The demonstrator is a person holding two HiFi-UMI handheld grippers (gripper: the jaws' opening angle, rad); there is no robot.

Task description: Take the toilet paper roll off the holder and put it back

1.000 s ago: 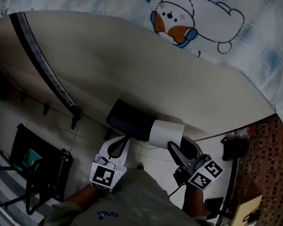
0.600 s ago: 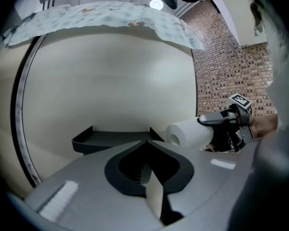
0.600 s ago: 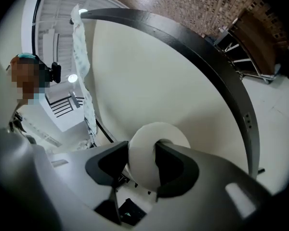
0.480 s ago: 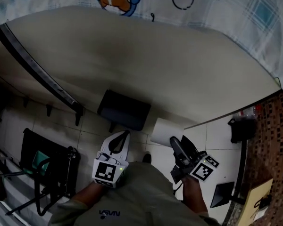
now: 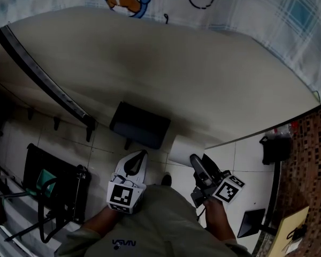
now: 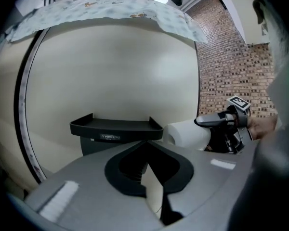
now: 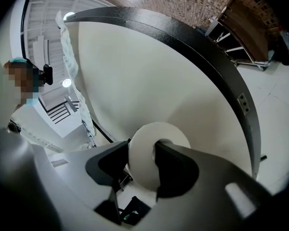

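The black holder (image 5: 139, 125) juts from the cream curved wall, and its tray top (image 6: 116, 126) shows in the left gripper view. The white toilet paper roll (image 5: 182, 150) hangs just right of the holder, apart from it. My right gripper (image 5: 195, 162) is shut on the roll (image 7: 142, 153), one jaw inside the core and the other against the outer wrap. It also shows from the side as the right gripper (image 6: 216, 121) on the roll (image 6: 185, 134). My left gripper (image 5: 136, 159) is shut and empty below the holder, its tips (image 6: 147, 170) together.
A dark rail (image 5: 43, 79) runs slantwise down the wall at left. A black rack (image 5: 48, 189) stands on the tiled floor at lower left. A patterned cloth (image 5: 230, 4) hangs over the wall's top. Brick wall (image 5: 310, 159) and dark items (image 5: 275, 146) lie to the right.
A second ago the roll sat against the holder's right end. The right gripper has carried it clear to the right, where it now hangs beside the holder. The left gripper has barely moved.
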